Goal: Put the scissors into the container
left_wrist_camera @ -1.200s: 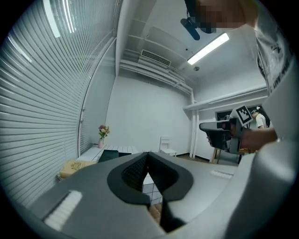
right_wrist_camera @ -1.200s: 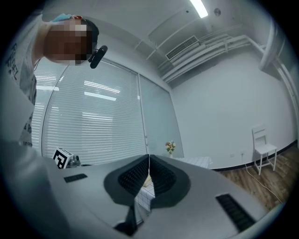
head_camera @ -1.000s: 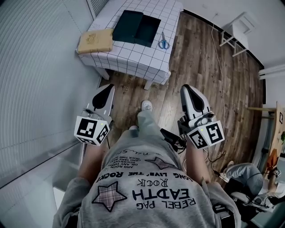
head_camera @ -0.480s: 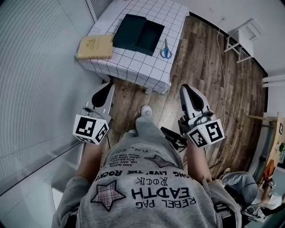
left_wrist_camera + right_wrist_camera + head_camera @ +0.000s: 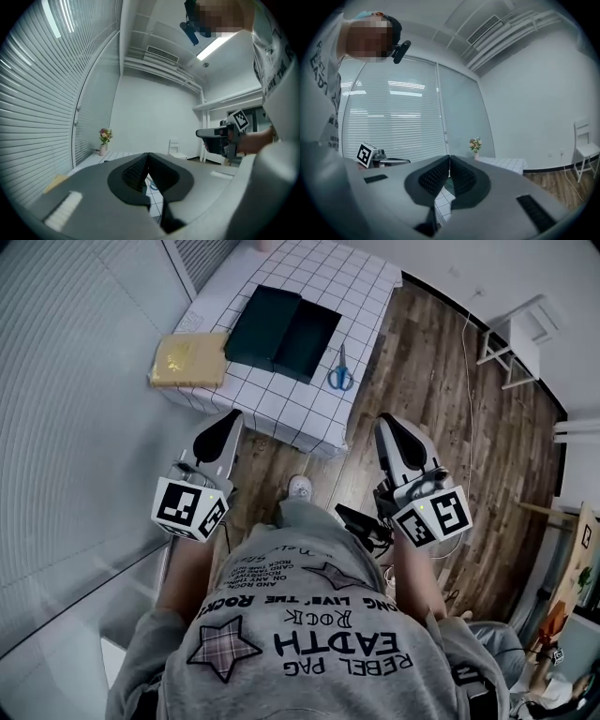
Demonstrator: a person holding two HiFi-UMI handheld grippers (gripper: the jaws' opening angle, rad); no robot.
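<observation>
Blue-handled scissors (image 5: 340,371) lie on the right side of a low table with a white checked cloth (image 5: 300,413). A dark open container (image 5: 281,332) sits in the table's middle, left of the scissors. My left gripper (image 5: 228,427) and right gripper (image 5: 387,424) are held short of the table's near edge, both shut with nothing between the jaws. In the left gripper view the left gripper (image 5: 148,155) shows its pads together, with a bit of the scissors' blue handle (image 5: 152,186) below them. The right gripper (image 5: 449,159) likewise has its pads touching.
A yellow-brown cushion-like pad (image 5: 187,359) lies on the table's left end. A white chair (image 5: 518,332) stands on the wooden floor at the right. Window blinds run along the left wall. A small vase of flowers (image 5: 476,146) stands at the table's far end.
The table with scissors and container has drawn nearer and lower in the head view. Both grippers stay shut and keep their places beside the person's body.
</observation>
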